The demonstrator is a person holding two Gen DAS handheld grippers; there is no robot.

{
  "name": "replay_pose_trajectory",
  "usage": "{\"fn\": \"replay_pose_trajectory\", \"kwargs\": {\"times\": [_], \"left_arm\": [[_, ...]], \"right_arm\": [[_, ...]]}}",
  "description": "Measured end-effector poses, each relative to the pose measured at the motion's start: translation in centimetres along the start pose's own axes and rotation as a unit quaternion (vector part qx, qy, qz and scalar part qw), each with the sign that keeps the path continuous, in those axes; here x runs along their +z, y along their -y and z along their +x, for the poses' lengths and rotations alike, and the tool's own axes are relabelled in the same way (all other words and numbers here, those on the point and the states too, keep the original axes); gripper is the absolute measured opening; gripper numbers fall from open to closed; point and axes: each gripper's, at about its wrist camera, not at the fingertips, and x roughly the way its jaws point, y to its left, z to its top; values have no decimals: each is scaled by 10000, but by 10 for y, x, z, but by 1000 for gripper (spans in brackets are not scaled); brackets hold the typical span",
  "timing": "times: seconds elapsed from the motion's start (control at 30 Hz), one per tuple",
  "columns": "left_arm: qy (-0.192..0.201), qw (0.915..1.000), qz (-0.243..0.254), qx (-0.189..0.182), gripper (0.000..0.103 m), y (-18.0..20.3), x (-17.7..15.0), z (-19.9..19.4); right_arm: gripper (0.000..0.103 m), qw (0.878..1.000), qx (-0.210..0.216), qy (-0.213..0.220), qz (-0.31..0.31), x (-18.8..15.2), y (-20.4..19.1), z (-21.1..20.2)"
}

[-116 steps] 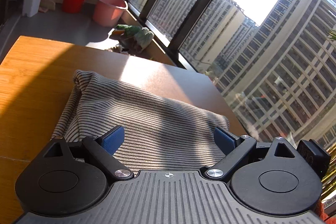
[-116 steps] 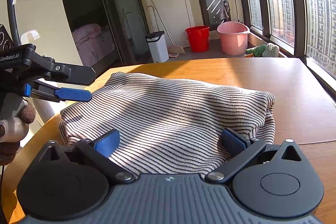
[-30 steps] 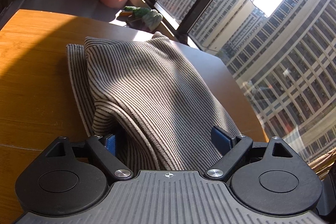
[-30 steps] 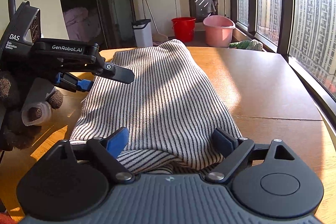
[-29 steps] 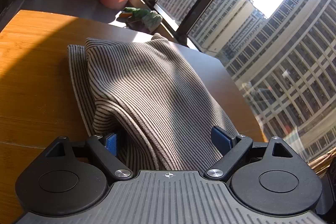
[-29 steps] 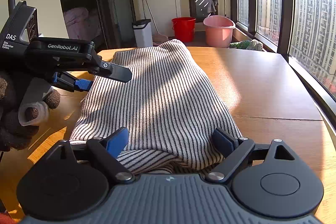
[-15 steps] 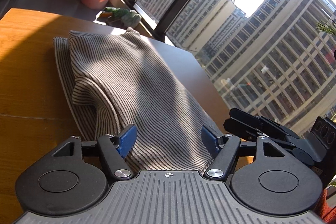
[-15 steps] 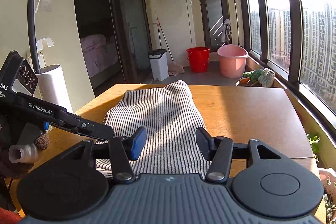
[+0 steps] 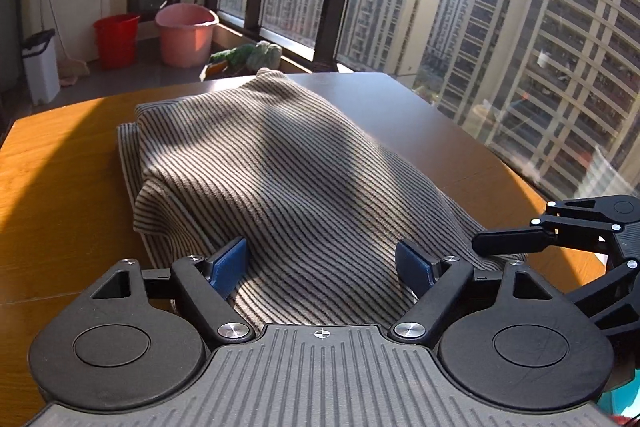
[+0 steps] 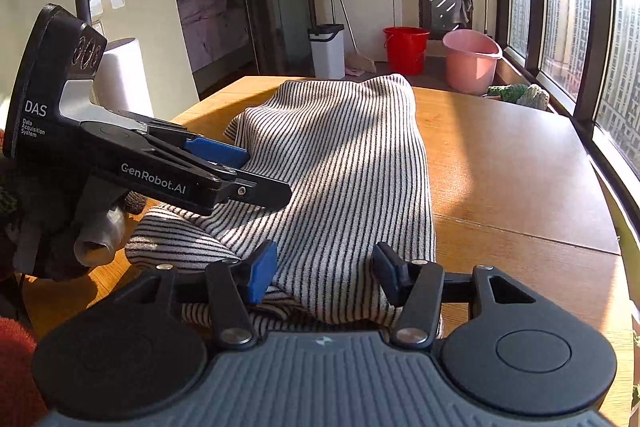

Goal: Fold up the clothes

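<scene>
Lying folded, striped garment (image 9: 288, 163)

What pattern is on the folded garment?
Thin dark stripes on pale fabric; clearest in the right wrist view.

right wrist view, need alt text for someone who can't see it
A folded striped garment lies lengthwise on a wooden table, its near end between the open right claw. The left claw reaches in from the left over the cloth; red and pink buckets stand beyond.
</scene>
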Motion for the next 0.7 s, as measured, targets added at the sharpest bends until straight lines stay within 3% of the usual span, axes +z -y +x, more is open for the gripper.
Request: {"fn": "replay_pose_trajectory", "kwargs": {"times": [0.13,0.23,0.33,0.57,0.7], "left_arm": [[67,9999,68,-83,87,0,-5,-2],[118,9998,119,-145,87,0,-8,-4],[169,9995,170,-208,87,1,-12,-6],[183,9987,-57,-476,92,-7,-11,-3],[174,9984,-98,-525,93,-9,-8,-1]], "right_arm": [[75,9963,204,-105,-823,7,-18,-13],[75,9882,248,-403,-1459,3,-33,-8],[77,9763,-26,-586,-2085,-1,-45,4],[79,9563,-63,-578,-2865,4,-67,20],[79,9453,124,-593,-3205,6,-76,20]]}}
